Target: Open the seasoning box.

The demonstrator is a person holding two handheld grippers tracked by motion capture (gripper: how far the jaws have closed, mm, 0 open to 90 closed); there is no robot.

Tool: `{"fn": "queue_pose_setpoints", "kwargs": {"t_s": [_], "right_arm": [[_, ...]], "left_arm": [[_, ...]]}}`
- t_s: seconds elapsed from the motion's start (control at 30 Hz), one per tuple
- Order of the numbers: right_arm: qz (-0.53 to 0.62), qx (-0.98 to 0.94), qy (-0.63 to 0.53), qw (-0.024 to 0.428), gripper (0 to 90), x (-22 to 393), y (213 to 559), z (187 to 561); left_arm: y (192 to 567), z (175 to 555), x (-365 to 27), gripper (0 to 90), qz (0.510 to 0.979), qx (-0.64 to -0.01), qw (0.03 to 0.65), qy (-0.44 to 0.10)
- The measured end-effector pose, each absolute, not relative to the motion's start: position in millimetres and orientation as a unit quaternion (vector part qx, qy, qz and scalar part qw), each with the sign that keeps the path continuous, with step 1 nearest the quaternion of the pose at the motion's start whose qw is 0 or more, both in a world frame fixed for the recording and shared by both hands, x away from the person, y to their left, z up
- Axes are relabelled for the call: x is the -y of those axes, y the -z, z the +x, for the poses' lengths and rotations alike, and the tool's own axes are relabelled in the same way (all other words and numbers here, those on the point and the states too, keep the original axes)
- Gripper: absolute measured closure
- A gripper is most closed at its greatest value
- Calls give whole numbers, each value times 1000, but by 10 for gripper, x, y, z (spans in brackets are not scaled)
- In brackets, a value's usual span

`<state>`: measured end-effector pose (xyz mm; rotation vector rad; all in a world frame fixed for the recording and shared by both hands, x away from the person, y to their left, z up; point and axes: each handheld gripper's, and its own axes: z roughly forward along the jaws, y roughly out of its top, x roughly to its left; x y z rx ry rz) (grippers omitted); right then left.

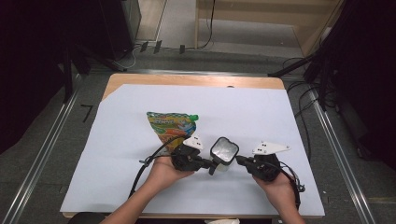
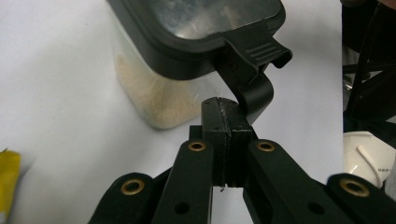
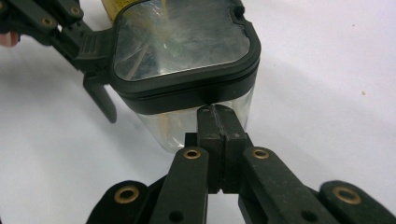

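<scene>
Left gripper (image 2: 223, 135), jaws pressed together, pushed under latch (image 2: 254, 70); right gripper (image 3: 219, 135), likewise closed, braced against container (image 1: 224, 151) near table's (image 1: 280, 121) front edge. Could tip, spilling grain, if pried unevenly.

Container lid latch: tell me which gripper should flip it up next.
Left. The left gripper, jaws shut, sits right at the latch of the container; the right gripper, also shut, presses the opposite side below the lid rim, probably bracing it.
</scene>
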<state>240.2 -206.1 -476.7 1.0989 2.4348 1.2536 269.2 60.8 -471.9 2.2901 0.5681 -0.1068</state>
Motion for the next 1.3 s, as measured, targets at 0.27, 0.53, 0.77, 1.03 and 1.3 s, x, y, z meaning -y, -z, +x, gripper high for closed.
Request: {"fn": "queue_pose_setpoints", "kwargs": {"t_s": [0.27, 0.53, 0.77, 1.03, 1.3], "right_arm": [[387, -813, -423, 99, 900, 2053, 4773, 2476], [395, -808, -424, 107, 900, 2014, 4794, 2555], [403, -799, -432, 111, 900, 1955, 4834, 2656], [411, -792, -441, 93, 900, 1995, 4784, 2631], [405, -800, -433, 92, 900, 2041, 4658, 2350]], "left_arm": [[4761, 2623, -482, 900, 895, -221, 385, 40], [4792, 2594, -374, 900, 890, -220, 398, 47], [4816, 2600, -338, 900, 885, -222, 406, 54], [4724, 2621, -444, 882, 885, -216, 406, 74], [4601, 2596, -574, 810, 895, -203, 388, 77]]}}
